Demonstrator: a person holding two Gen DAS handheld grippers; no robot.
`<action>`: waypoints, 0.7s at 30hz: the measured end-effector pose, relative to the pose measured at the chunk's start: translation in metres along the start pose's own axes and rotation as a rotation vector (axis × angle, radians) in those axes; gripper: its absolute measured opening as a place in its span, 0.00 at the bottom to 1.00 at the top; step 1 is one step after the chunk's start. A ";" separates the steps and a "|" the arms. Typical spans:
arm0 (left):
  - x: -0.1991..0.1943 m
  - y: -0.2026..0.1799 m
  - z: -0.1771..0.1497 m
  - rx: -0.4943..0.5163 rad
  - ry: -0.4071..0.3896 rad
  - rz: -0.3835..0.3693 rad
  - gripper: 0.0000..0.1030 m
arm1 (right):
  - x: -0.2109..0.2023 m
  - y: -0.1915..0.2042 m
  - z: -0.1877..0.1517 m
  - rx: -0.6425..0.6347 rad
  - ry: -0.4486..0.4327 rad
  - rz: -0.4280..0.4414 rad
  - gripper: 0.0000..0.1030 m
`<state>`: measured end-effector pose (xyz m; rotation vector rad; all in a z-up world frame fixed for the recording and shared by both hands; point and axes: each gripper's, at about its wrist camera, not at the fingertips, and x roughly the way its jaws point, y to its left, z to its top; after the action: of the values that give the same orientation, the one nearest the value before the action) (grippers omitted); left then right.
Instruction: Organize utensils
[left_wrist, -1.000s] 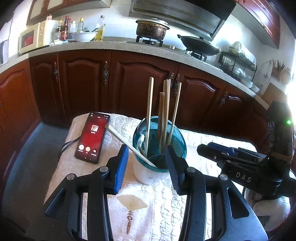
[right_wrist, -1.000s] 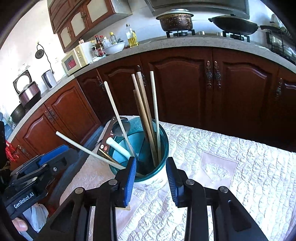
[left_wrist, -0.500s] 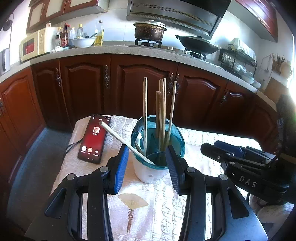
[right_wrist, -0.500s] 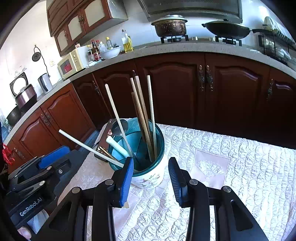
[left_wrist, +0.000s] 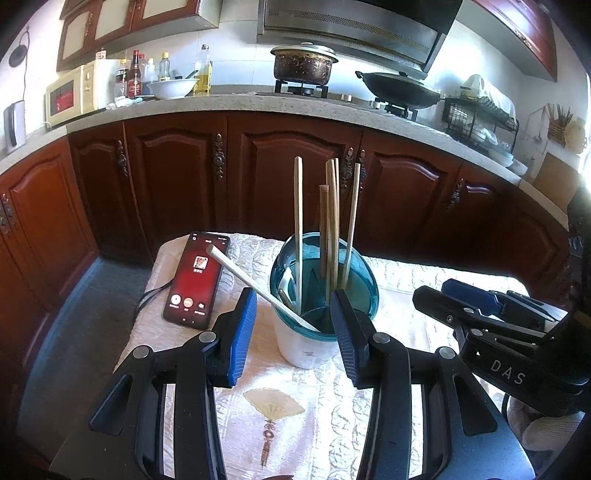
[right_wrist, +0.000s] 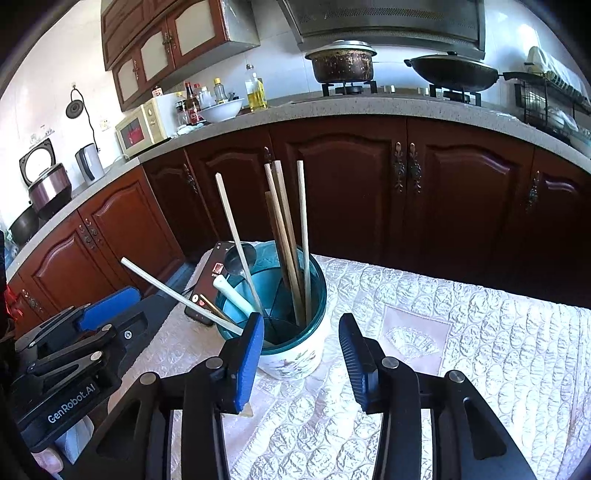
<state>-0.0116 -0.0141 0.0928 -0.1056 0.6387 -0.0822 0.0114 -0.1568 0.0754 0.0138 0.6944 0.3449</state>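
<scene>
A white utensil holder with a teal rim (left_wrist: 306, 343) (right_wrist: 295, 362) stands on the cloth-covered table (right_wrist: 461, 332). Several wooden chopsticks (left_wrist: 334, 221) (right_wrist: 284, 236) stand upright in it. One pale chopstick (left_wrist: 251, 277) leans out to the left, beside a white handle (right_wrist: 232, 291) and a metal spoon (right_wrist: 240, 256). My left gripper (left_wrist: 293, 306) is open just in front of the holder, pads apart from it. My right gripper (right_wrist: 301, 332) is opening, the holder just ahead of its tips and nothing pressed between the pads. Each gripper shows in the other's view (right_wrist: 85, 332) (left_wrist: 461, 299).
A phone with a lit red screen (left_wrist: 195, 280) lies on the table's left part, its cable running off the edge. Dark wooden cabinets (left_wrist: 295, 177) and a stone counter (left_wrist: 221, 103) with a pot and a wok stand behind. The quilted cloth stretches to the right of the holder.
The right gripper's jaws have spread wider, with the holder still ahead of them. The left gripper has kept its place and its opening.
</scene>
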 end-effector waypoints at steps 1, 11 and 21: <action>0.001 0.000 0.000 0.001 0.000 0.001 0.40 | 0.000 0.000 0.000 0.000 0.001 0.000 0.39; 0.003 0.002 0.001 0.008 -0.004 0.016 0.40 | 0.004 0.001 0.000 -0.003 0.008 -0.009 0.39; 0.002 0.000 0.003 0.023 -0.018 0.022 0.40 | 0.008 0.002 -0.001 -0.009 0.014 -0.015 0.39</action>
<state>-0.0083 -0.0142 0.0943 -0.0766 0.6202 -0.0674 0.0159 -0.1523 0.0702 -0.0018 0.7063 0.3341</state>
